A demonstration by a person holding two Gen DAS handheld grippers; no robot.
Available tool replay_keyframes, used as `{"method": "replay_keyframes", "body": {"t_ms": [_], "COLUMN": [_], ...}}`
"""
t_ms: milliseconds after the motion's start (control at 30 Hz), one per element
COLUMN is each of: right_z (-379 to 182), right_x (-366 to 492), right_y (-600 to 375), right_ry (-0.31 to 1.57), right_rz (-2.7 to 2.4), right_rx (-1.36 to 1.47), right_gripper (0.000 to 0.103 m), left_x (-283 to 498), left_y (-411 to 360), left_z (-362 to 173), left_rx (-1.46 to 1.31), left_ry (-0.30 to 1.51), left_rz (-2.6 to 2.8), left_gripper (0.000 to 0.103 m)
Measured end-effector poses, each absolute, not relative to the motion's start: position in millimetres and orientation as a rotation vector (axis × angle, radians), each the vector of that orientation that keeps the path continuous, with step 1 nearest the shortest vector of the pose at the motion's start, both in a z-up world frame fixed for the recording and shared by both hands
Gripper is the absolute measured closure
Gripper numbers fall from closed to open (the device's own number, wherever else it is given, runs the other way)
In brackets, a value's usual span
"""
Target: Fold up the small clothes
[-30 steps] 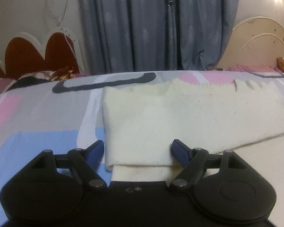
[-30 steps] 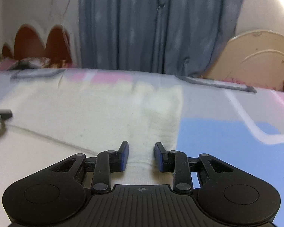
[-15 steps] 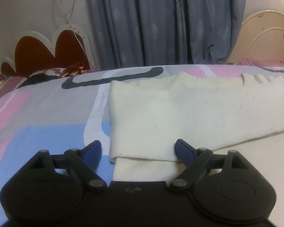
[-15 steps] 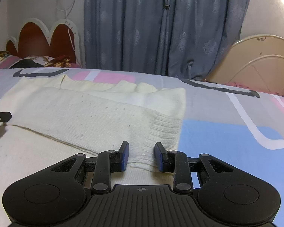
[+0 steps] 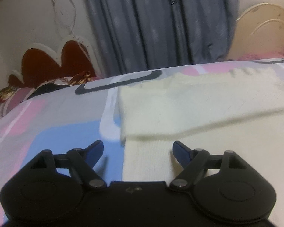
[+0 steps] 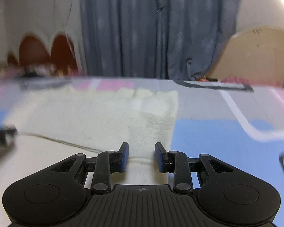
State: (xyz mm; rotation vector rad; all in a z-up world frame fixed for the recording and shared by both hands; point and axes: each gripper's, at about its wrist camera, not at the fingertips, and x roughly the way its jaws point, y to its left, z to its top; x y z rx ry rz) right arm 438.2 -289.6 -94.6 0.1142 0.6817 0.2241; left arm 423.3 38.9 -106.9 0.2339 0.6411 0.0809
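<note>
Garment: I see the cream knitted sweater (image 5: 198, 102), partly folded, flat on the bed's pastel patchwork sheet (image 5: 56, 117).
Left claw (image 5: 137, 147): spread wide, closing, empty, over the sweater's left edge.
Right claw (image 6: 141, 156): narrowly parted, gripping nothing, above the right edge.

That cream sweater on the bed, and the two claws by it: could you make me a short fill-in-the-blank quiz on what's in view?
1. The knitted sweater is ____ in colour.
2. It lies on a patterned bedsheet, and the patch of sheet under the left claw is ____.
3. Behind the bed hangs a grey-blue ____.
4. The claw whose jaws stand closer together is the ____ one.

Missing words: cream; blue; curtain; right
</note>
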Motion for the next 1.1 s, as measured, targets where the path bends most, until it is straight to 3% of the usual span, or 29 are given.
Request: {"method": "replay_keyframes", "body": {"t_ms": [200,400,433,467,500,900,1100], "right_z": [-94,-101,-99,-97,-94,-92,-102], "right_x": [350,276,267,254,242,169,169], "right_y": [-329,-333,-335,-334,-333,-359,-364], "right_ry": [0.778,0.862,0.866,0.861,0.854,0.894,0.888], "right_rz": [0.288,0.244,0.243,0.239,0.238,0.306,0.329], "right_rx": [0.273,0.39,0.412,0.433,0.442,0.628,0.76], "right_gripper": [0.073,0.072,0.068,0.053,0.046,0.048,0.052], "left_x": [310,244,236,227,218,166,186], "left_y": [96,132,134,137,138,139,148], "left_z": [-110,-114,-112,-112,-111,-117,-126], "left_rx": [0.186,0.017,-0.026,-0.075,-0.107,-0.343,-0.462], "left_ry": [0.683,0.77,0.784,0.795,0.799,0.827,0.832], "left_rz": [0.089,0.11,0.087,0.058,0.036,-0.18,-0.203], "left_gripper": [0.017,0.023,0.028,0.029,0.031,0.052,0.058]}}
